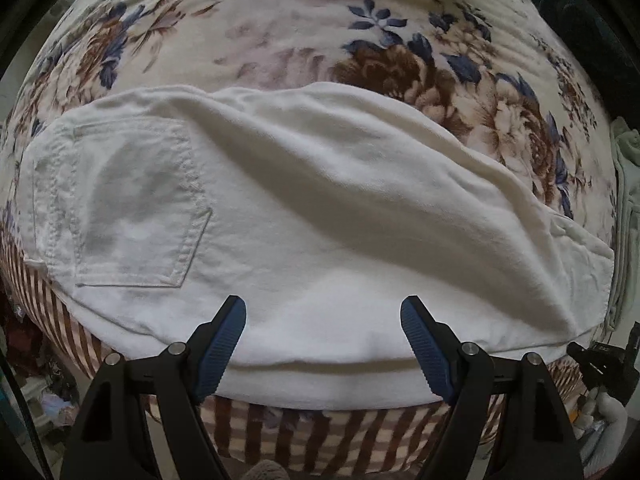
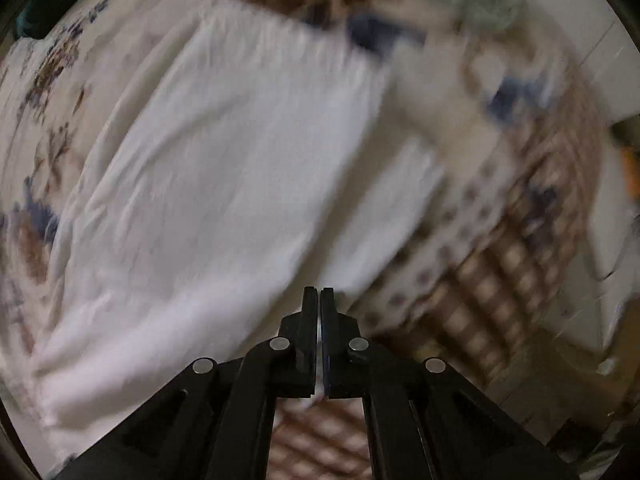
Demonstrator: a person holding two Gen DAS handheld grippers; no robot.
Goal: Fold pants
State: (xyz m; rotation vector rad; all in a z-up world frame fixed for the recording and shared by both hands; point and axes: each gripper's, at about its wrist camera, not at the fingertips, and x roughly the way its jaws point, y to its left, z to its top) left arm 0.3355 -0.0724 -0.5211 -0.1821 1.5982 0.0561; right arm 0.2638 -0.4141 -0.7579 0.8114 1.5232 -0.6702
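White pants [image 1: 304, 216] lie on the floral blanket [image 1: 280, 40], long axis running sideways, back pocket [image 1: 136, 204] end toward the left. No readable label. The left tongs [image 1: 323, 344] gape wide and empty above the near edge; the right tongs [image 2: 318, 300] are pressed together, and blur hides any grip.

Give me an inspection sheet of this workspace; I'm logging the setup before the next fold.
Surface: floral blanket on a bed, with a brown striped edge.
Job's things: white pants lie folded lengthwise on the blanket, back pocket facing up.
Clutter: pale green cloth at the bed's edge; dark items at the far side.
Grippers: left gripper open above the pants' near edge; right gripper has its jaws together, view blurred, grasp unclear.
Cables: nothing seen.
Surroundings: cluttered floor beside the bed, indistinct.
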